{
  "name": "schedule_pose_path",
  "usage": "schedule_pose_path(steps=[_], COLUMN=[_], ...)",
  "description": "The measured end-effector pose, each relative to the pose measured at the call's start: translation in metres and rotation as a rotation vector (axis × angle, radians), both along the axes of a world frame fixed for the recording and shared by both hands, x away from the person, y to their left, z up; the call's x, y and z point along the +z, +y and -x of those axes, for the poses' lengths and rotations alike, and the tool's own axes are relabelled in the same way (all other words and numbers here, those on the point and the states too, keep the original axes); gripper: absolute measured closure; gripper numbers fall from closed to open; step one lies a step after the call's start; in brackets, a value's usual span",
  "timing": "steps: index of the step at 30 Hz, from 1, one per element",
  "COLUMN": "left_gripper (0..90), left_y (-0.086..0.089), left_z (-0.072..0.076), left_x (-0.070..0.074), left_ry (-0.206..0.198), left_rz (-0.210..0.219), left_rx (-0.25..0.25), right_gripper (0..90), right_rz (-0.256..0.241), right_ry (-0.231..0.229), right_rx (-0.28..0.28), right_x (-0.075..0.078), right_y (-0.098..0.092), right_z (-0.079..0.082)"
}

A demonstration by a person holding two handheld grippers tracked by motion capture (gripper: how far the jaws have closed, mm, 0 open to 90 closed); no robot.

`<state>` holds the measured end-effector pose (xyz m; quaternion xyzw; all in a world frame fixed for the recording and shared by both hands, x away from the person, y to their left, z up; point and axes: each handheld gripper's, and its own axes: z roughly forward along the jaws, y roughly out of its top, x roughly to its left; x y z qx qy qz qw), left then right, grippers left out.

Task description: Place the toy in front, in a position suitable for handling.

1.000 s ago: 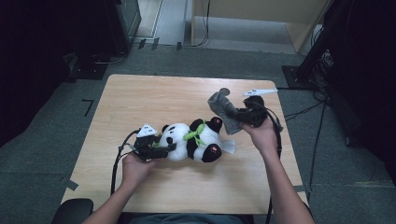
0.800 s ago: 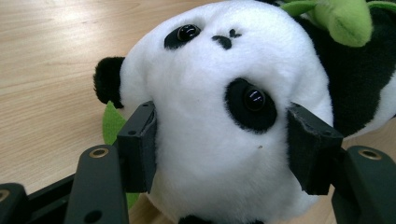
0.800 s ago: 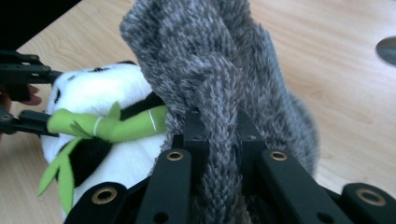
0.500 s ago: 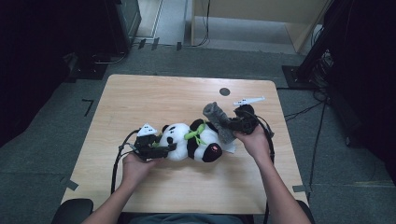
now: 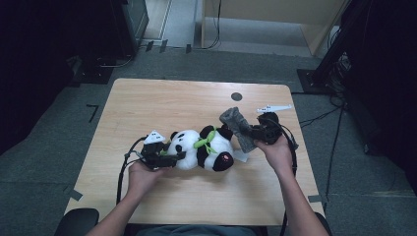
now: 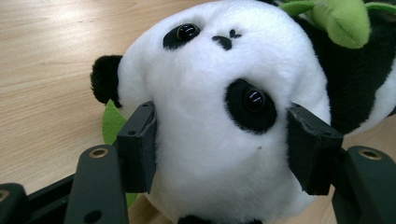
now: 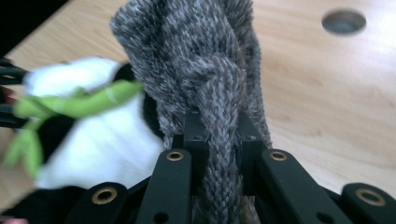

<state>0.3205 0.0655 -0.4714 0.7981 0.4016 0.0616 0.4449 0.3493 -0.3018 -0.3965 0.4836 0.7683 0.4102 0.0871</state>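
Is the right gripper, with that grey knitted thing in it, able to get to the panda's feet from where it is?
Probably yes. The right gripper, shut on the grey knit piece, sits just beside the panda, nothing between them, while the left gripper clamps its head.

Evenly lit table (image 5: 147,103), dark surroundings, soft shadows, panda (image 7: 88,135) blurred in right gripper view, left gripper view sharp

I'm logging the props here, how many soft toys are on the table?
1: a plush panda lying near the middle of the table, its head clamped in the left tool. The right tool grips a grey knitted cloth beside it.
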Motion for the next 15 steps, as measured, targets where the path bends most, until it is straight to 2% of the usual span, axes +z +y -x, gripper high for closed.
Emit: schedule_pose_path(steps=[2,4,6,10,15], left_gripper=[35.6,35.5,35.5,35.5,35.6], left_y=[0.000,0.000,0.000,0.000,0.000], left_z=[0.000,0.000,0.000,0.000,0.001], left_x=[0.000,0.000,0.000,-0.001,-0.001], left_ry=[0.000,0.001,0.001,-0.004,-0.006], left_rz=[0.000,0.002,0.003,0.002,-0.003], left_rx=[0.000,0.001,0.000,0.000,-0.002], right_gripper=[80.7,80.6,80.6,80.6,80.6], right_rz=[-0.012,-0.029,-0.030,-0.020,-0.009], right_ry=[-0.010,-0.035,-0.040,-0.032,-0.003], right_rx=[0.009,0.047,0.076,0.137,0.168], right_x=[0.004,0.013,0.015,0.008,-0.003], right_y=[0.003,0.015,0.025,0.046,0.057], right_z=[0.003,0.010,0.014,0.018,0.016])
